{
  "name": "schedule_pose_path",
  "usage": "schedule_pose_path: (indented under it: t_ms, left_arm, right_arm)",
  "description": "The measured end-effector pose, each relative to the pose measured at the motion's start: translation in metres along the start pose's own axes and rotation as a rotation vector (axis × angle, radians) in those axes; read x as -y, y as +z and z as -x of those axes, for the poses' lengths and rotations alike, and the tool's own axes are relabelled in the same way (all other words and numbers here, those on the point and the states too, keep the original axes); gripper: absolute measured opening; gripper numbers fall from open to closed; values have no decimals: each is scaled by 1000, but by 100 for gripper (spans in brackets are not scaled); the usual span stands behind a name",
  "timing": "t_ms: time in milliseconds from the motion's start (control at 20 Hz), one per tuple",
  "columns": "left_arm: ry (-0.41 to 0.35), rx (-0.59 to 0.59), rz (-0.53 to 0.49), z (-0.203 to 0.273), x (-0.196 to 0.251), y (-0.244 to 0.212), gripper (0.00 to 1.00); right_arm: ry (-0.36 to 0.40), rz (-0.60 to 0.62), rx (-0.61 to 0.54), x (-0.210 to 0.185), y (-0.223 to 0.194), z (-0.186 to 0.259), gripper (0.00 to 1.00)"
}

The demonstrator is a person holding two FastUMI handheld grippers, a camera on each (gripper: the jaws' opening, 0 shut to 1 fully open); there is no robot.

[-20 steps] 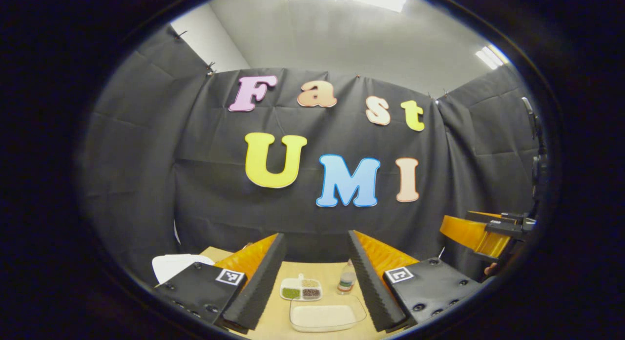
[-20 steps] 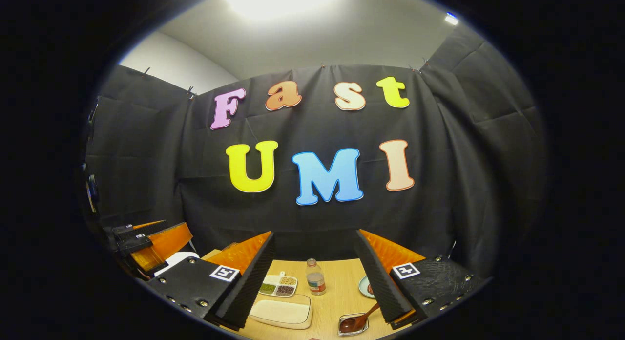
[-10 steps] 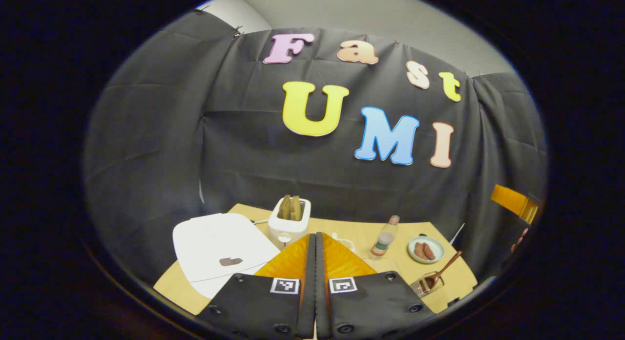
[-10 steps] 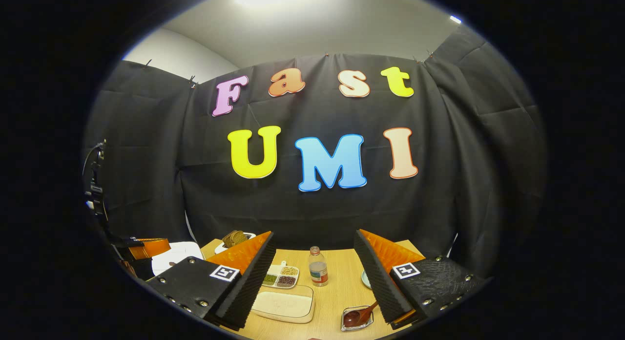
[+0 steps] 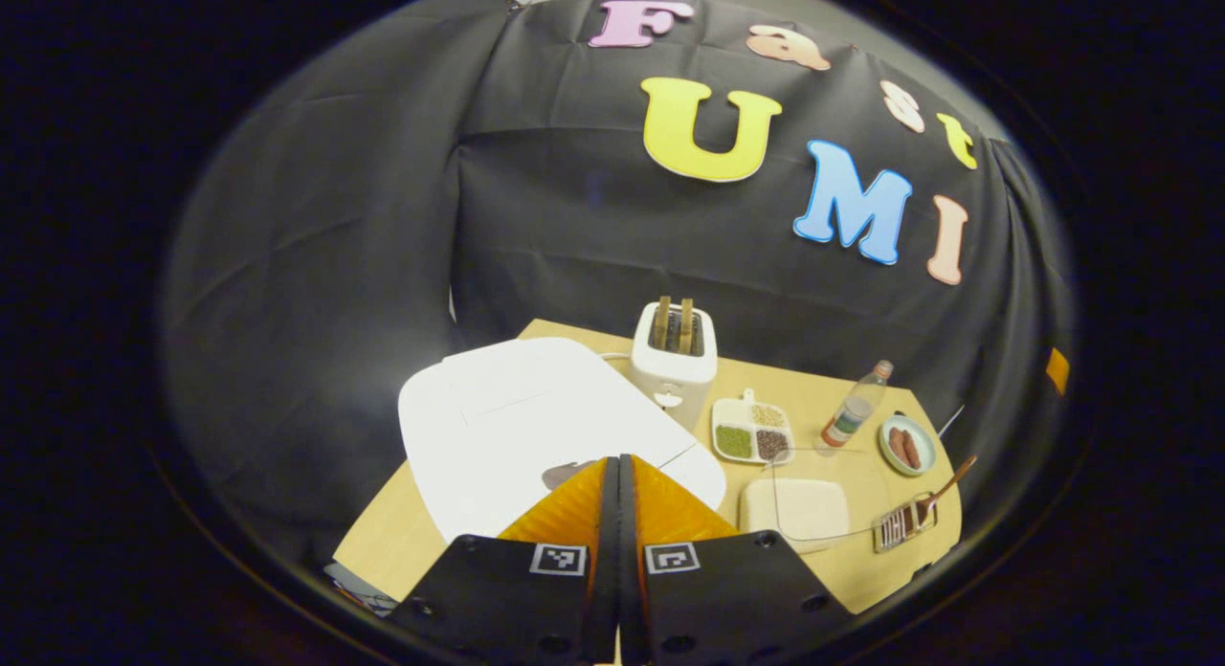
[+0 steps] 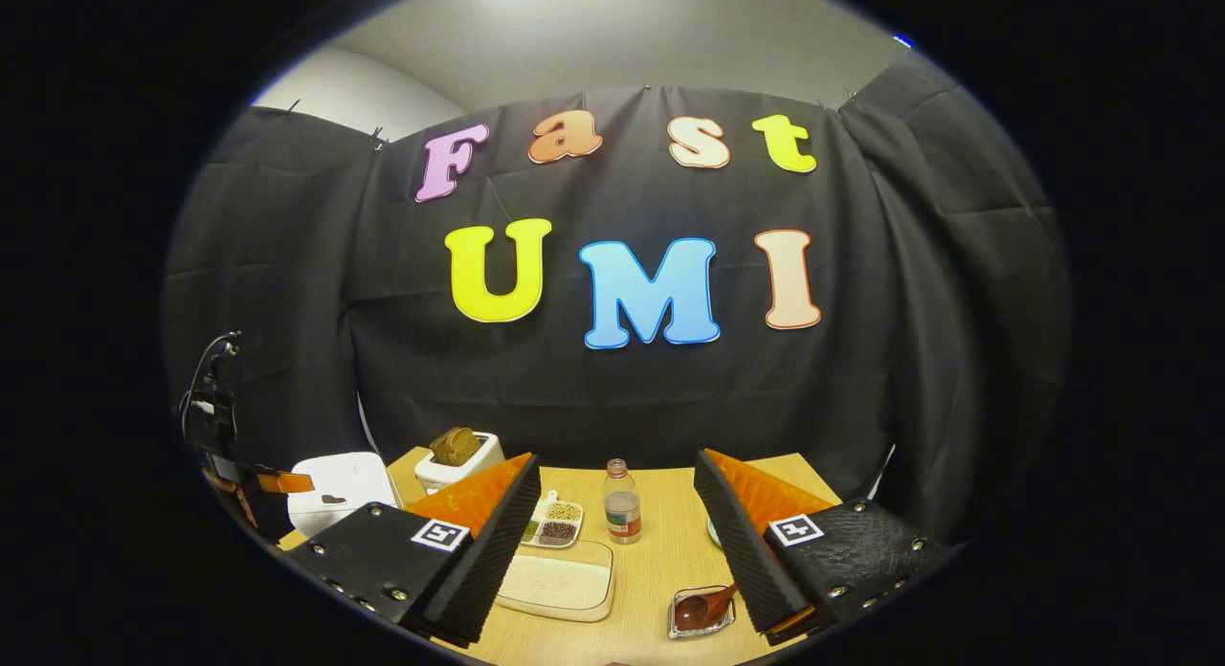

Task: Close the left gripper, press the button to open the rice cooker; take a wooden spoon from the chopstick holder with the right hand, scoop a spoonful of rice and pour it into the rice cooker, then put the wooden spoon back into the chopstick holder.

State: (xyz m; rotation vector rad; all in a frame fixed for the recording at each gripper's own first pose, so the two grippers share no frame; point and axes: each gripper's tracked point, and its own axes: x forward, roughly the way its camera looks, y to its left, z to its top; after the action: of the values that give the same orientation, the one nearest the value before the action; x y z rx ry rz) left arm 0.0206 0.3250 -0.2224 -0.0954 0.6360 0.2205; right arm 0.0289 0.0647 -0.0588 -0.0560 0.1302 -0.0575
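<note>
Since half a second ago the left gripper [image 5: 618, 513] has tipped further down over the table [image 5: 402, 542], so the white rice cooker [image 5: 517, 427] now sits larger and closer, just beyond its fingertips; its two fingers are pressed flat together with no gap. The right gripper [image 6: 612, 532] has barely shifted, though the toaster and cooker have come more into its left side.

Going by size: the wooden table carries everything. The rice cooker, lid down, takes the left part; a small dark mark on its front edge lies right at the left gripper's tips, and whether they touch it cannot be told. Behind it, to the right, stands a white toaster [image 5: 673, 365] with two slices of bread upright in its slots. A clear tray of white rice [image 6: 560, 582] lies between the right gripper's widely spread fingers, which hold nothing. Beyond it is a divided dish [image 5: 751, 432] of green, tan and dark grains, then a small bottle [image 6: 621, 515] standing upright, and a little plate [image 5: 905, 446] with sausages near the far right edge. The chopstick holder [image 5: 902, 524] lies low on the right, the wooden spoon [image 6: 703, 609] resting in it with its handle slanting up and out
</note>
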Motion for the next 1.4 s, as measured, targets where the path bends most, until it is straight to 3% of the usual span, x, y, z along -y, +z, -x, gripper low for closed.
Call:
schedule_pose_path:
  t_ms: [400,650,800,1000,1150,1250,1400]
  left_arm:
    - [63,-146,-14,-46,-16,-37,8]
    - [84,-168,-18,-51,-17,-30,8]
    - [113,-75,6,-41,-24,4,8]
    - [170,143,0,0,-30,86,10]
    - [151,276,30,27,-24,126,63]
    - [122,358,60,48,-13,141,67]
    - [111,470,21,74,7,150,75]
  right_arm:
    - [-38,10,-15,14,-1,-4,98]
    - [-42,20,-13,19,0,-7,98]
    - [-39,21,-12,23,1,-8,98]
    - [-36,16,-8,26,2,-11,98]
    - [-28,15,-2,27,2,-11,98]
    - [-20,8,6,29,2,-10,98]
    - [-19,-15,25,40,2,-10,98]
